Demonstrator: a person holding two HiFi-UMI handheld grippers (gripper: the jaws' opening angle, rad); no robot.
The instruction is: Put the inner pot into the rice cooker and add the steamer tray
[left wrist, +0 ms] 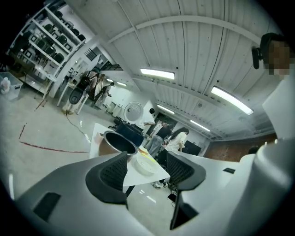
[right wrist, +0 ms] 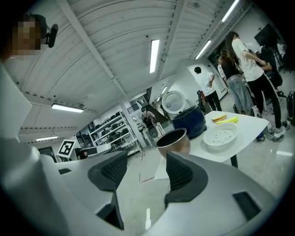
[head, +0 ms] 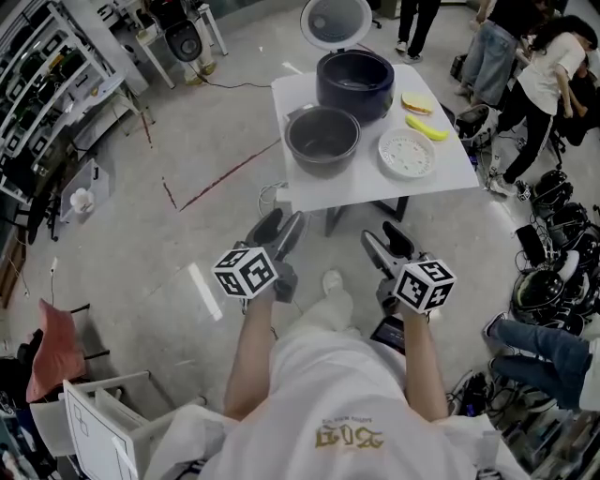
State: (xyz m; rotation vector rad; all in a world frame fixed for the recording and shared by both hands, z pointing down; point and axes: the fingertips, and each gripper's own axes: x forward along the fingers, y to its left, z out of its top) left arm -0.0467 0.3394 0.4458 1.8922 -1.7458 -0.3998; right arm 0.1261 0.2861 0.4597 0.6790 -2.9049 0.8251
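Observation:
A dark blue rice cooker (head: 354,82) stands at the back of a small white table (head: 441,178) with its round lid (head: 336,21) raised. The metal inner pot (head: 322,139) sits in front of it on the table's left side. The white perforated steamer tray (head: 407,153) lies to the pot's right. My left gripper (head: 279,228) and right gripper (head: 386,240) hover over the floor short of the table, both open and empty. In the left gripper view the pot (left wrist: 117,144) and tray (left wrist: 144,165) lie ahead of the gripper (left wrist: 146,170). The right gripper (right wrist: 146,171) faces the pot (right wrist: 173,138).
Yellow food pieces (head: 427,127) lie at the table's back right. Several people (head: 548,66) stand to the right, above bags and gear on the floor (head: 548,281). Shelving (head: 37,66) lines the left wall. A white chair (head: 94,422) stands at lower left.

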